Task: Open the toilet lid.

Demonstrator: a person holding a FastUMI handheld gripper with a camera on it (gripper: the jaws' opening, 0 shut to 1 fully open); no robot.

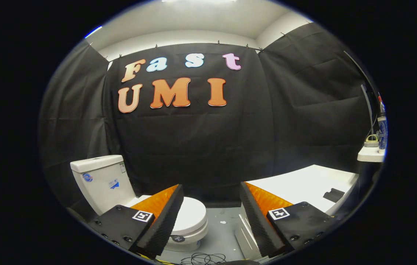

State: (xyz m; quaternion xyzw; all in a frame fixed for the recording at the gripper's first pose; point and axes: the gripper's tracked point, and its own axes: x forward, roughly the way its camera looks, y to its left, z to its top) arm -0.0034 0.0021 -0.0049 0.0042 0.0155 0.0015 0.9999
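A white toilet stands on the grey floor ahead and to the left, its tank (101,182) against the black cloth wall. The white lid (191,216) lies flat and closed over the bowl, partly hidden behind my left finger (164,213). My gripper (211,193) is held above and short of the toilet, open wide, with nothing between its black ribbed pads. The lid's front edge shows in the gap just right of the left finger. The right finger (258,215) is off to the right of the bowl.
A white table (304,186) stands on the right with a small black object (333,194) on it. Farther right a small shelf (370,154) carries a bottle and a tape roll. Loose black cable (203,258) lies on the floor below the fingers.
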